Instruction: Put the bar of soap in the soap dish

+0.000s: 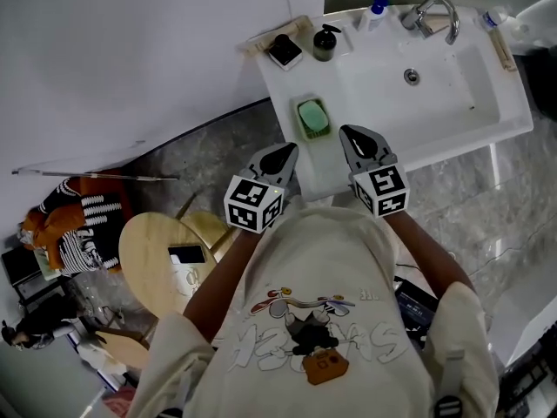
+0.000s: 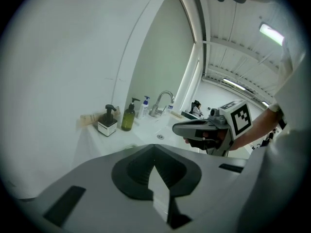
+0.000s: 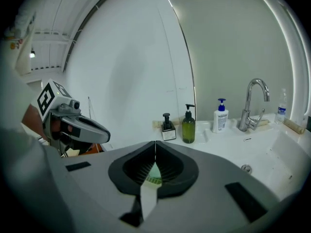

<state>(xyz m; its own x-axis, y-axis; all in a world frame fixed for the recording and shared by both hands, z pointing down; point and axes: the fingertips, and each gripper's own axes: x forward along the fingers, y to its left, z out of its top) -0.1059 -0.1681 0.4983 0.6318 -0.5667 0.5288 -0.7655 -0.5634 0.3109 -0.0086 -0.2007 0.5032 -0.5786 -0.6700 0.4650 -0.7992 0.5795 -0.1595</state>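
Observation:
A green bar of soap (image 1: 313,117) lies in a green soap dish (image 1: 302,129) on the left ledge of the white sink (image 1: 487,129). My left gripper (image 1: 283,153) hovers just in front of the ledge, below and left of the dish, shut with nothing in it. My right gripper (image 1: 350,133) hangs to the right of the dish, over the sink's front rim, also shut and holding nothing. In the right gripper view a bit of the green soap (image 3: 154,172) shows below the closed jaws. Each gripper view shows the other gripper (image 2: 194,128) (image 3: 82,126) beside it.
A dark square pump bottle (image 1: 285,50), a green pump bottle (image 1: 325,42) and a white bottle (image 1: 376,11) stand along the back ledge by the faucet (image 1: 432,16). The drain (image 1: 411,77) sits in the basin. A round wooden stool (image 1: 170,264) with a phone stands at the lower left.

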